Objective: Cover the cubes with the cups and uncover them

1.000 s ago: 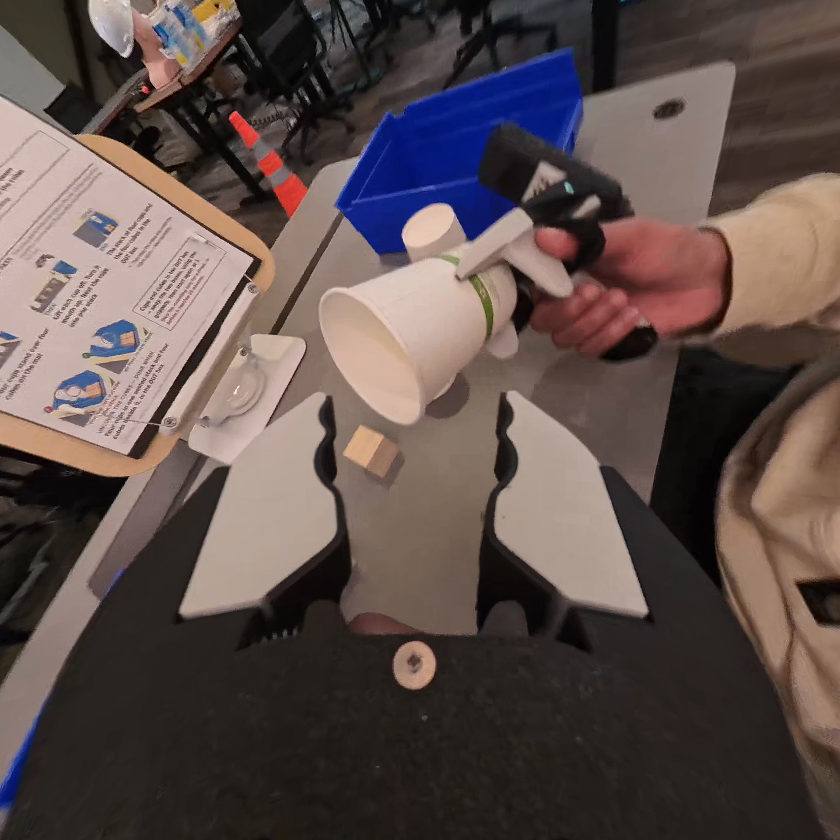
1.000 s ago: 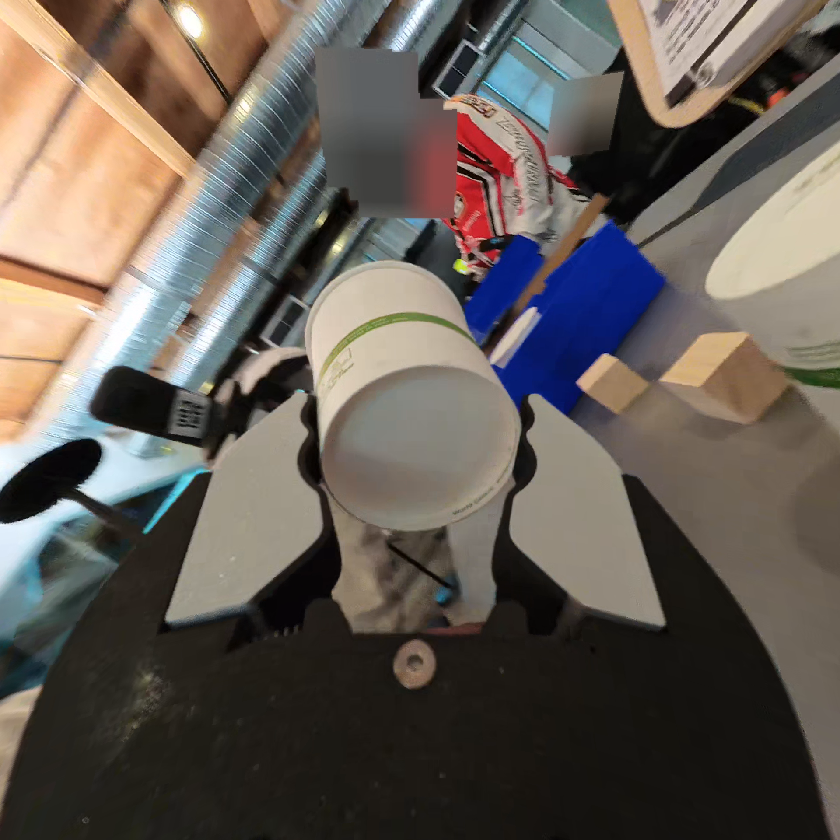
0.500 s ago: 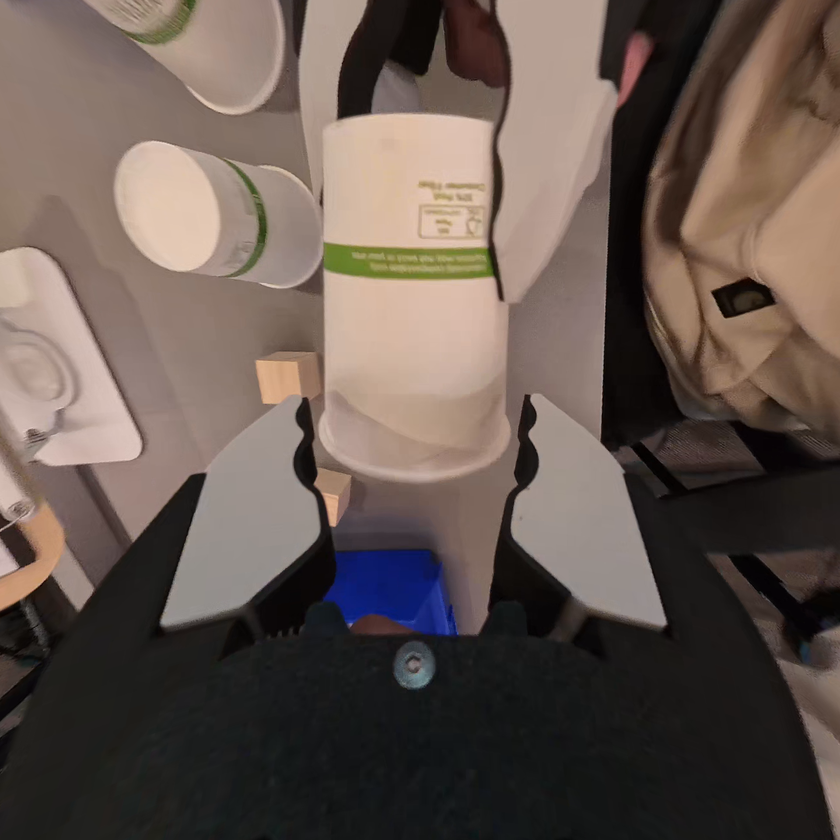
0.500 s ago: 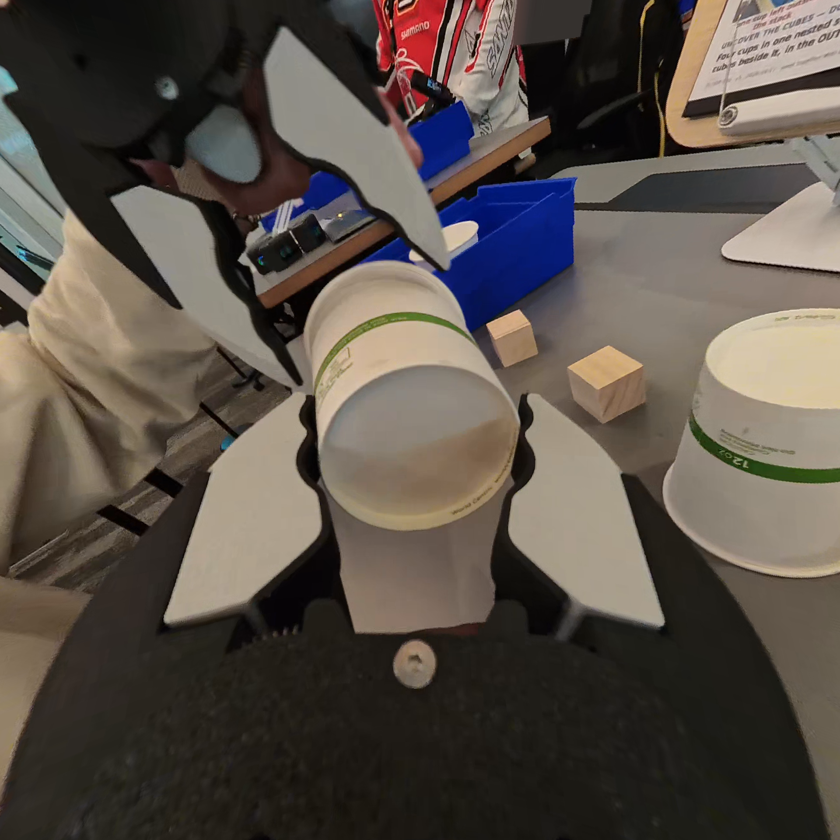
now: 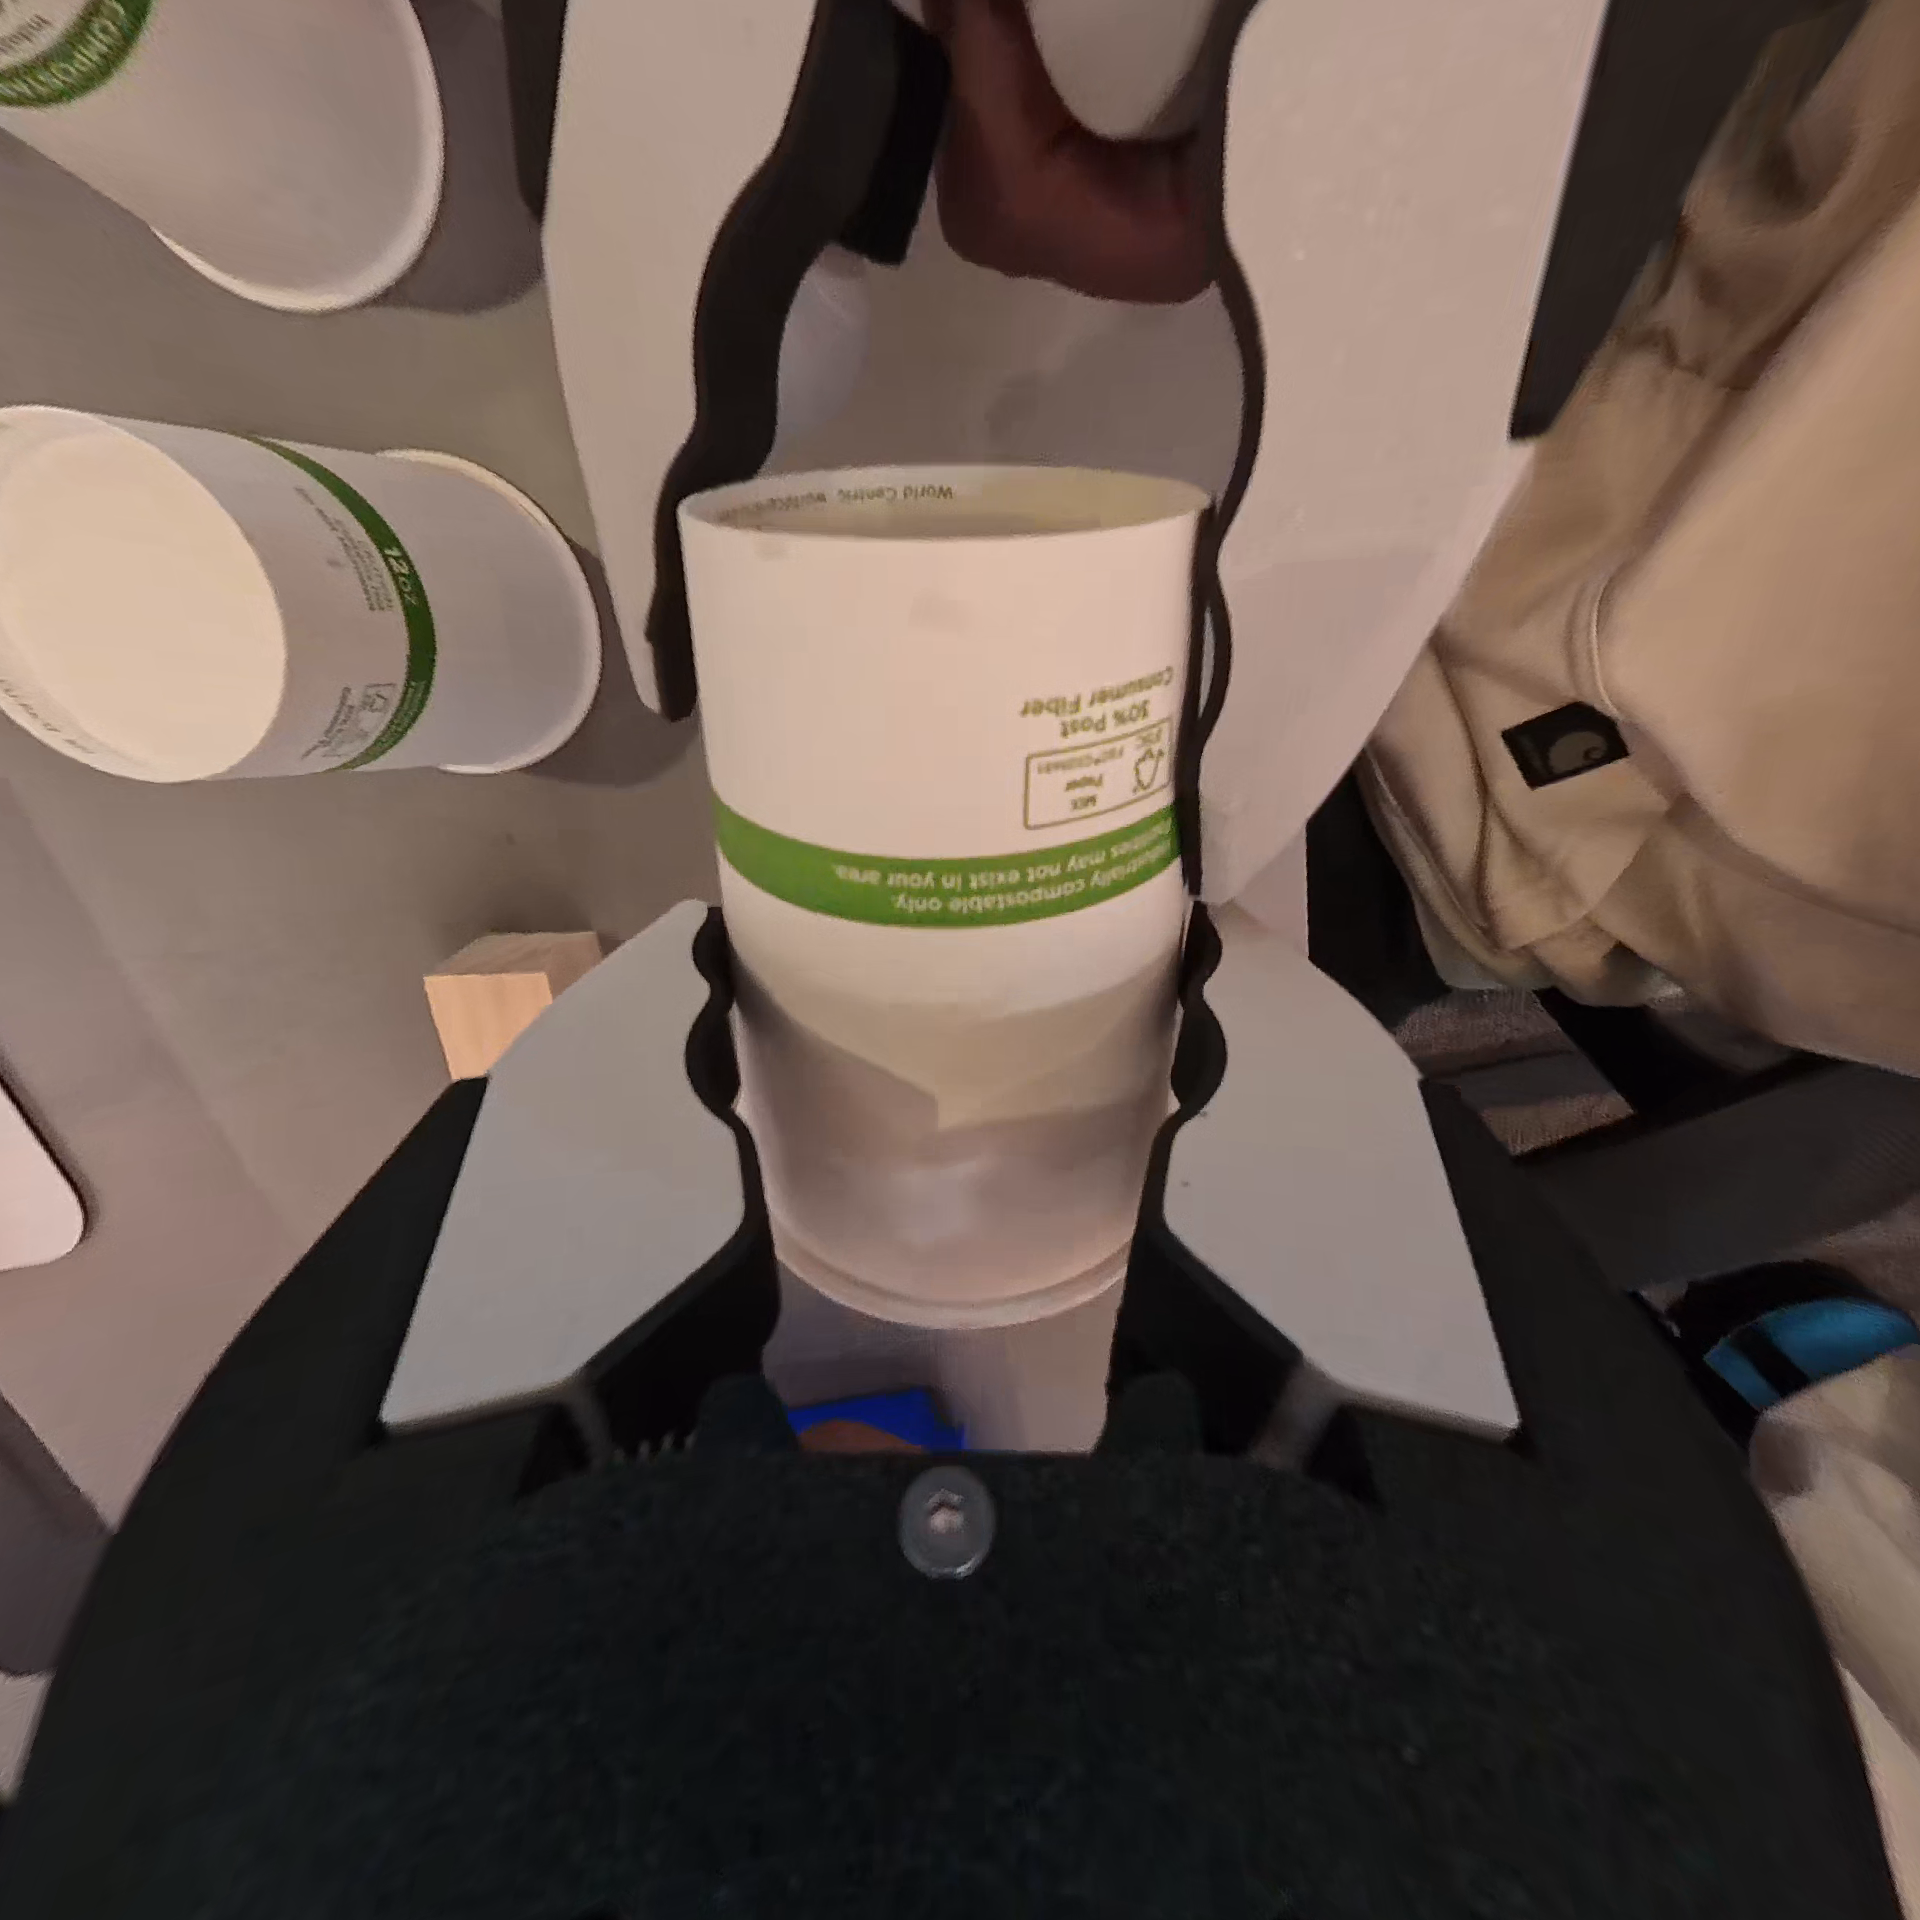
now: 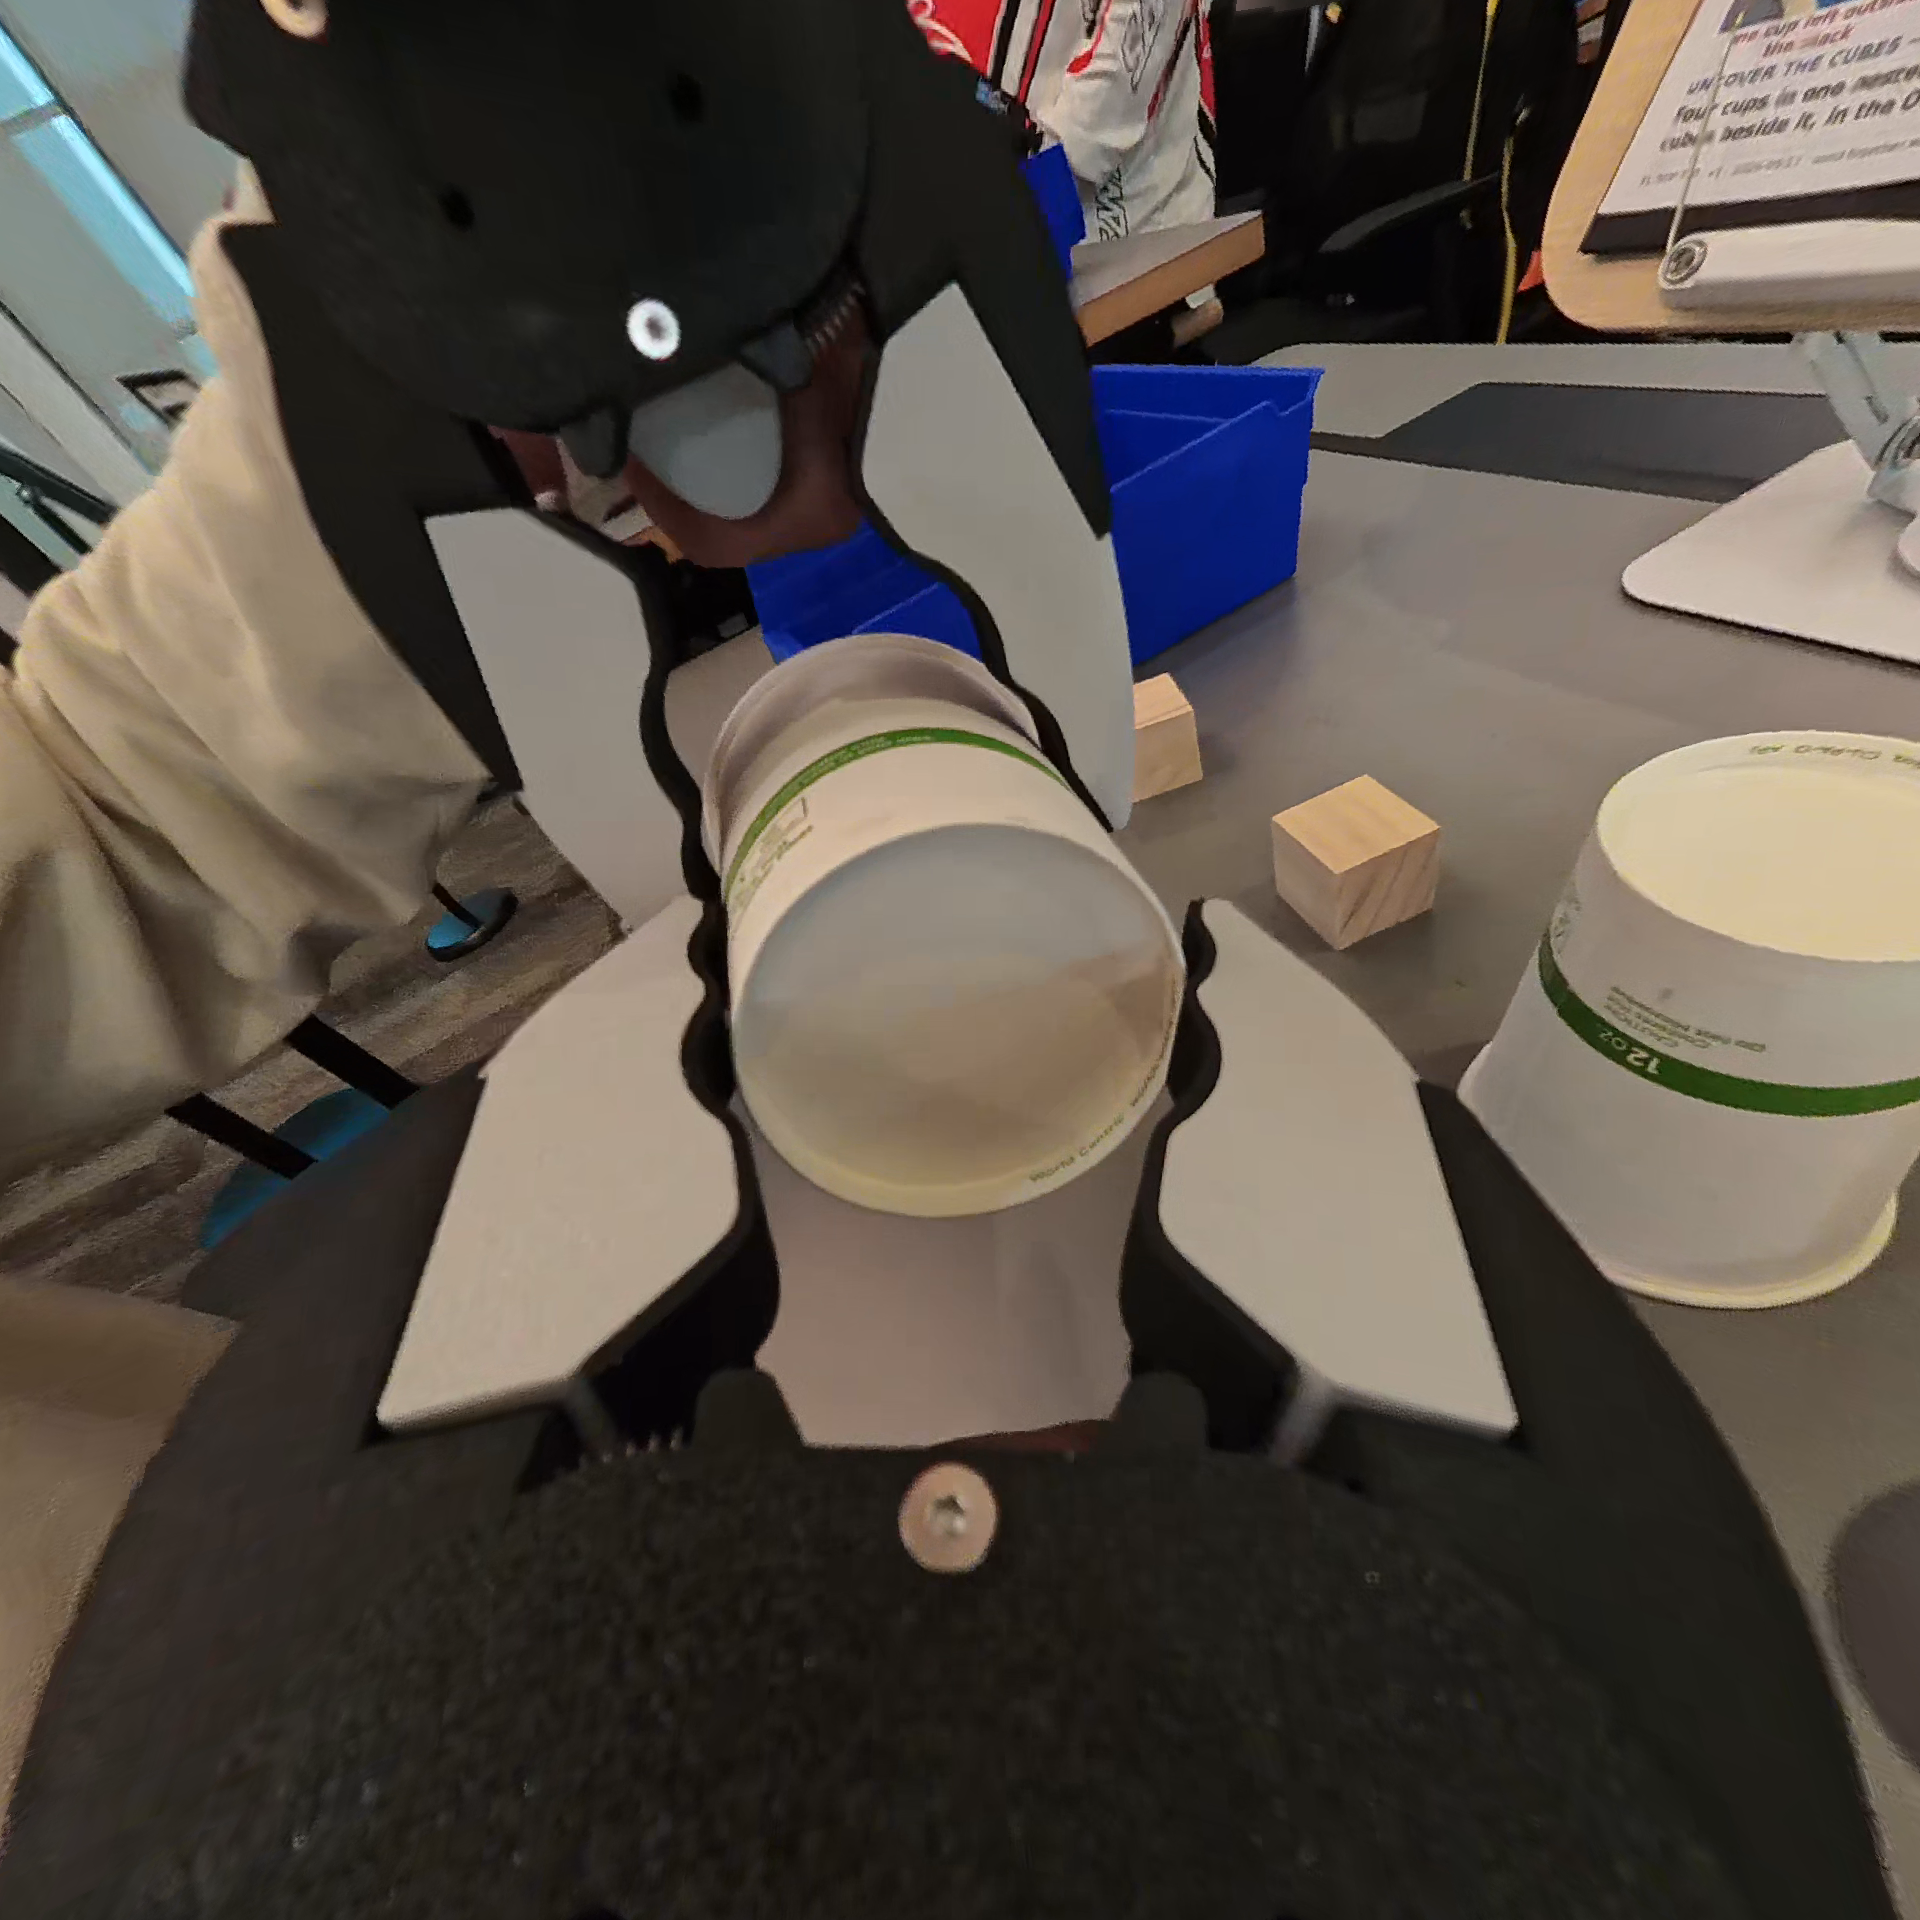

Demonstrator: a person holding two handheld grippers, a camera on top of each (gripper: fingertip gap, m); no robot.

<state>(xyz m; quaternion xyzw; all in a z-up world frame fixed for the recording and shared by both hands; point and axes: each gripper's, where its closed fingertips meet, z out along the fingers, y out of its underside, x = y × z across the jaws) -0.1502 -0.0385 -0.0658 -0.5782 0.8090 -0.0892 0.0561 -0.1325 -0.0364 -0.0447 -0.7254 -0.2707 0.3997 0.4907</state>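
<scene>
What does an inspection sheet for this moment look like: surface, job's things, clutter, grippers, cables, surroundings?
Surface: grey table, mostly bare.
Job's things: held cup lying sideways in the air; two upside-down cups on the table; two wooden cubes uncovered.
Clutter: blue bin; white stand carrying an instruction board.
Grippers: right gripper shut on the cup's base end; left gripper around its rim end, grip uncertain.
Cables: nothing seen.
Surroundings: person's beige sleeve, further desks and chairs behind.
</scene>
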